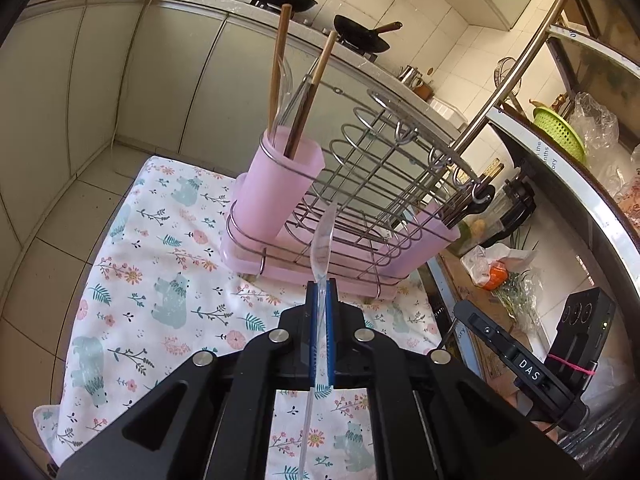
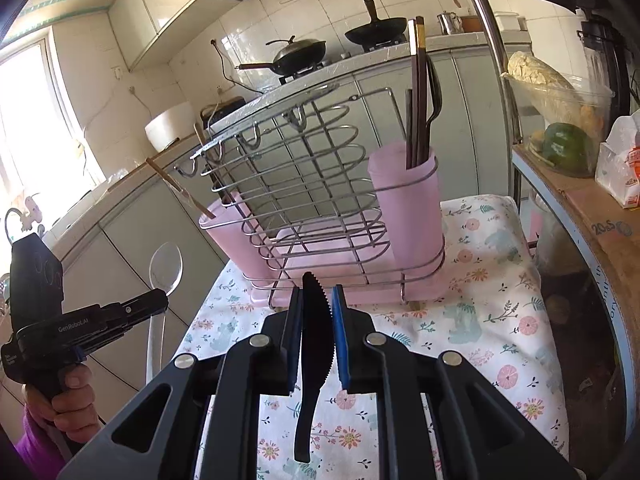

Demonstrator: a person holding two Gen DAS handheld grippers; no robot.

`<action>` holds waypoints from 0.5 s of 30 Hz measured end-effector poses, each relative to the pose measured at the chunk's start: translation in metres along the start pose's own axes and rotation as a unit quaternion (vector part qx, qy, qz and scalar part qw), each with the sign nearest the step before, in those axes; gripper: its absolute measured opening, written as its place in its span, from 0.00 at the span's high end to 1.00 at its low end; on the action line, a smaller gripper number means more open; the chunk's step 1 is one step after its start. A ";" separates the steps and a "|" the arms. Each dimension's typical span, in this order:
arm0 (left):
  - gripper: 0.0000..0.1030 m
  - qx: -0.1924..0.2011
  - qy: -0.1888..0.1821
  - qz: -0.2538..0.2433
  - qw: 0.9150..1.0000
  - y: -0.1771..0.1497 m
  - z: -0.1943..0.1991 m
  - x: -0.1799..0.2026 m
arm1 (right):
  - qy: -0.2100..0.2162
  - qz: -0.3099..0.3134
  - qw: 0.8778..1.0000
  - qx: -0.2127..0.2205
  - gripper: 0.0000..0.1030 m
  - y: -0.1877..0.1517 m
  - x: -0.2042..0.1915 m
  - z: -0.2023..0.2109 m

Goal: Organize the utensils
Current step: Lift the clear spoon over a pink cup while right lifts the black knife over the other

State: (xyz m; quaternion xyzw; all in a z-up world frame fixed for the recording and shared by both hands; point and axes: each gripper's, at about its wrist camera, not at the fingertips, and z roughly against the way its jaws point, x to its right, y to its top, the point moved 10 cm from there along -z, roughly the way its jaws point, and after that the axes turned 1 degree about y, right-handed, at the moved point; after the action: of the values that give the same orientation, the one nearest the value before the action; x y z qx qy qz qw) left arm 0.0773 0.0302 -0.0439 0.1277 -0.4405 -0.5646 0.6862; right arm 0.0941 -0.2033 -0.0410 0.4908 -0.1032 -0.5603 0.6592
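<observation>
Our left jaws [image 1: 320, 292] pinch a clear plastic spoon [image 1: 323, 240], bowl toward twelve o'clock; our right jaws [image 2: 318, 300] clamp a black serrated knife [image 2: 316, 332]. Beyond, at twelve, the wire utensil rack [image 2: 320, 184] stands on the floral-clothed surface [image 1: 168, 272], chopsticks [image 1: 280, 80] upright in its pink cup [image 1: 276, 184].

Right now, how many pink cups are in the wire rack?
2. One pink cup sits at the rack's right end in the right wrist view, holding dark chopsticks. The other pink cup sits at its left end, holding wooden chopsticks. None seems hidden.
</observation>
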 end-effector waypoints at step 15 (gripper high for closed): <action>0.97 0.020 -0.006 0.009 1.000 0.008 0.007 -0.003 | 0.002 0.002 1.000 0.031 0.87 0.010 0.000 0.011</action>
State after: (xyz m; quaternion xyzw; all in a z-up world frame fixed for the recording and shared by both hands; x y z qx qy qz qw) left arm 0.0772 0.0383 -0.0356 0.1343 -0.4571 -0.5499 0.6861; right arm 0.0930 -0.2097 -0.0280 0.5123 -0.1199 -0.5544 0.6449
